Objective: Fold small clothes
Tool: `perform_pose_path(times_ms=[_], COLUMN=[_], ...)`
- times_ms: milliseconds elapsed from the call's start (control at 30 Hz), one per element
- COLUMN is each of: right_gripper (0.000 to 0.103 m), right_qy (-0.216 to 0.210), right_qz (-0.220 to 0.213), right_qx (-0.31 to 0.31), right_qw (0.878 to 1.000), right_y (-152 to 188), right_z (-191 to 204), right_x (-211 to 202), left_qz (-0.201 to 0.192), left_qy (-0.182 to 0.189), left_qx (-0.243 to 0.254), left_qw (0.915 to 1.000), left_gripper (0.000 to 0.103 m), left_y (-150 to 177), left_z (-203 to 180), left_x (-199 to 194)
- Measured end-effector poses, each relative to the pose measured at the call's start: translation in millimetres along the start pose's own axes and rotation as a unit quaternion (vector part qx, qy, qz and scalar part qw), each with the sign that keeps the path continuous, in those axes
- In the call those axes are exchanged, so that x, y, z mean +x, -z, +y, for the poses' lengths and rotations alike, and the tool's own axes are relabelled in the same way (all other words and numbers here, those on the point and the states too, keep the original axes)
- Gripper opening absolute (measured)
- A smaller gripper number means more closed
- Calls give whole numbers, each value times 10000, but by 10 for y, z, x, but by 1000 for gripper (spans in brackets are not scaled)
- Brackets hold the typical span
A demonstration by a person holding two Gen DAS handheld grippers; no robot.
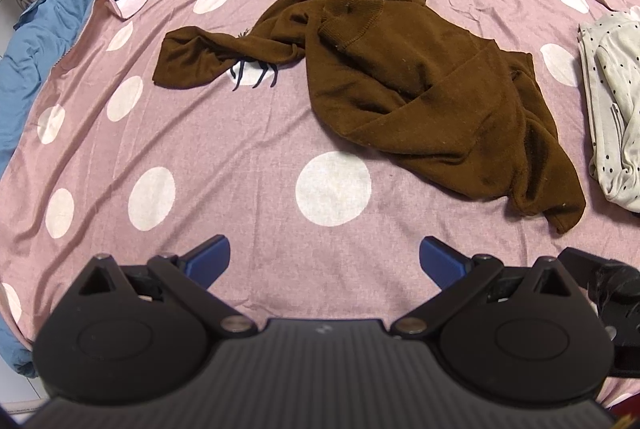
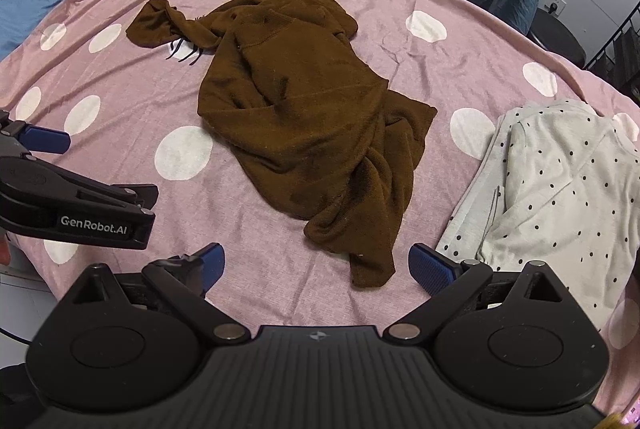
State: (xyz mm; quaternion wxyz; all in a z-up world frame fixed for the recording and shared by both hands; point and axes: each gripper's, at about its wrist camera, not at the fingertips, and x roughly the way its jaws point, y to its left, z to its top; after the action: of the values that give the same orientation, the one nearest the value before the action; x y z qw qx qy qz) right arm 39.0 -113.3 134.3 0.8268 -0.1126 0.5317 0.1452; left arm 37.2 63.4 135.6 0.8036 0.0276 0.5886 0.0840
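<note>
From the left wrist view, we see our left gripper (image 1: 324,261) with fingers spread wide and holding nothing, hovering over the pink dotted sheet (image 1: 224,157). The brown garment (image 1: 420,89) lies crumpled toward one o'clock, one sleeve trailing out to eleven o'clock; we judge it not yet folded. At three o'clock a white dotted garment (image 1: 616,109) lies in a loose pile.

From the right wrist view, our right gripper (image 2: 316,265) is also wide apart and empty, with the brown garment's near tip just ahead at twelve o'clock. The white dotted garment sits at two o'clock and looks roughly folded. We judge the brown piece remains entirely to do.
</note>
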Motion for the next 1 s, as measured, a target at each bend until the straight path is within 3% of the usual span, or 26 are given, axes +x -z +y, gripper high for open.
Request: perform_pose_path(times_ms=[1000], right_gripper=[103], right_qy=[-40], right_qz=[-33], right_qx=[138], right_qw=[9999], right_y=[12], right_z=[2], right_x=[-38], left_qz=[1], left_qy=[4], left_qx=[139], left_qw=[9999], left_gripper=[103], left_y=[-17], left_z=[22], left_x=[-34])
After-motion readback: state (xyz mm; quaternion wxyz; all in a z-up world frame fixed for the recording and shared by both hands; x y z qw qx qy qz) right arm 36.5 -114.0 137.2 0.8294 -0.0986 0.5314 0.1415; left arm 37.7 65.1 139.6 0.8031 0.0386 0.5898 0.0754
